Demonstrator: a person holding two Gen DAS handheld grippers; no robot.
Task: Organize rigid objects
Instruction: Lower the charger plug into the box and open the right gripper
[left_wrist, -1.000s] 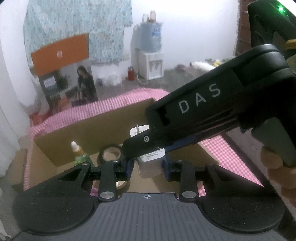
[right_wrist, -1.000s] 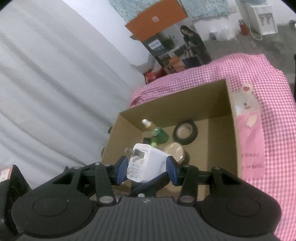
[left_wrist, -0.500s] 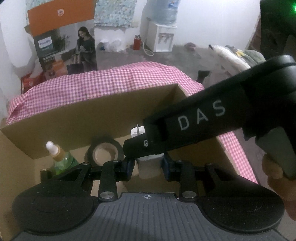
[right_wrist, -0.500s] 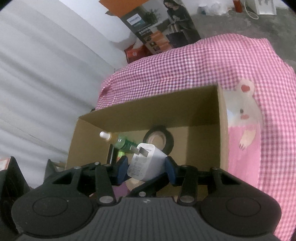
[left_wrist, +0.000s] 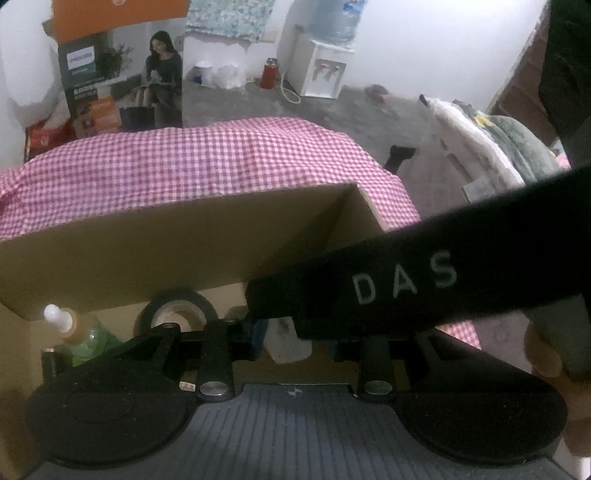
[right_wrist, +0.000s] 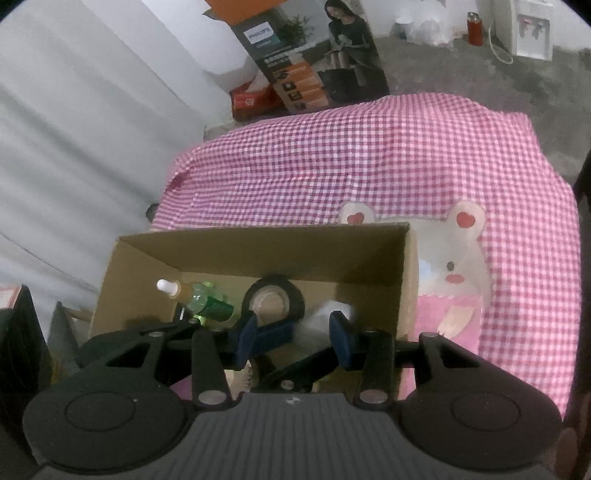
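A brown cardboard box (right_wrist: 258, 251) sits on the pink checked cloth (right_wrist: 369, 155). Inside lie a green dropper bottle (right_wrist: 201, 301), a black tape roll (right_wrist: 273, 299) and a blurred white charger plug (right_wrist: 325, 317). My right gripper (right_wrist: 291, 332) is open over the box, with the plug loose between and below its blue pads (right_wrist: 340, 334). In the left wrist view the box (left_wrist: 184, 236), bottle (left_wrist: 79, 332), tape roll (left_wrist: 177, 314) and plug (left_wrist: 288, 341) show. My left gripper (left_wrist: 295, 341) is open and empty, under the right gripper's black body (left_wrist: 424, 284).
A Philips carton (right_wrist: 314, 59) and a red box (right_wrist: 255, 99) stand on the floor behind the table. A water dispenser (left_wrist: 325, 66) and a red flask (left_wrist: 269, 74) are by the far wall. Bedding (left_wrist: 498, 147) lies at the right.
My right gripper held the white plug over the box, then opened; the plug has dropped into the box. Both grippers have tilted further down toward the box.
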